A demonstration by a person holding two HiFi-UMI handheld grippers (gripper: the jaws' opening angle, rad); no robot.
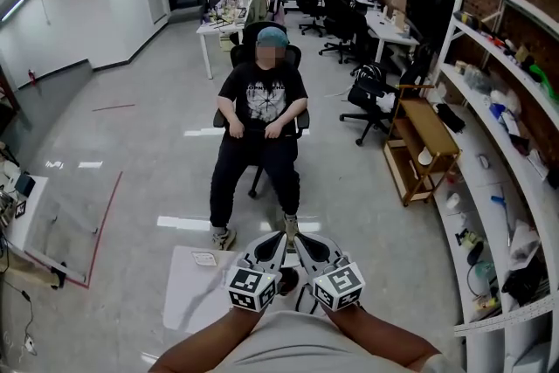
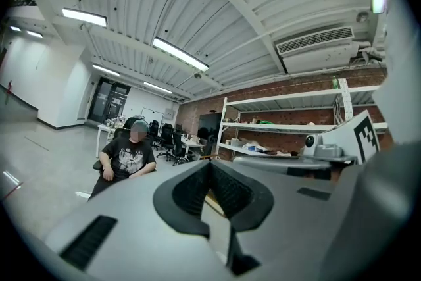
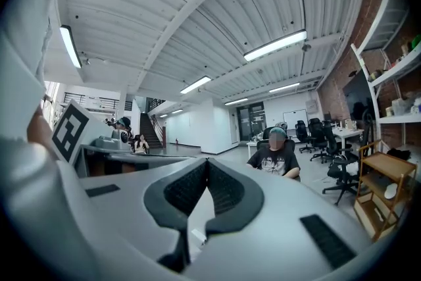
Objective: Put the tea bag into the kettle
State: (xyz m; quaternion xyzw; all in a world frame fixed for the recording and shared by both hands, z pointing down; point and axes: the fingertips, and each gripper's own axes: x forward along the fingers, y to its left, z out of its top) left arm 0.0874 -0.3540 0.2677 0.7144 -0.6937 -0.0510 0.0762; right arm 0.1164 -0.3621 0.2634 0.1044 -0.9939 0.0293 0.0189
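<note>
- Head view: the grey left gripper (image 1: 266, 251) and the grey right gripper (image 1: 316, 251) are held side by side at the bottom centre, close to the wearer's body. Their jaws are pointed away towards the room.
- Head view: a flat white table (image 1: 188, 301) is seen beneath the grippers. A small pale rectangular slip (image 1: 203, 259) is laid on it, just left of the left gripper. It may be the tea bag, though it is too small to be told for sure.
- Head view: beyond the table, a seated person in a black T-shirt (image 1: 260, 96) is shown on a black office chair (image 1: 293, 57). A wooden shelved trolley (image 1: 428, 140) and long white wall shelving (image 1: 458, 13) are placed along the right side.
- Left gripper view: the black ribbed jaws are brought together at their tips (image 2: 210, 166), with nothing pinched between them. The seated person is seen at the left, the white shelving behind, and the right gripper's square-marked cube (image 2: 364, 135) at the right edge.
- Right gripper view: the jaws are likewise closed tip to tip (image 3: 207, 162) and nothing is held. The seated person is framed just beyond them, the wooden trolley is at the far right, and the left gripper's marked cube (image 3: 69, 131) is at the left.
</note>
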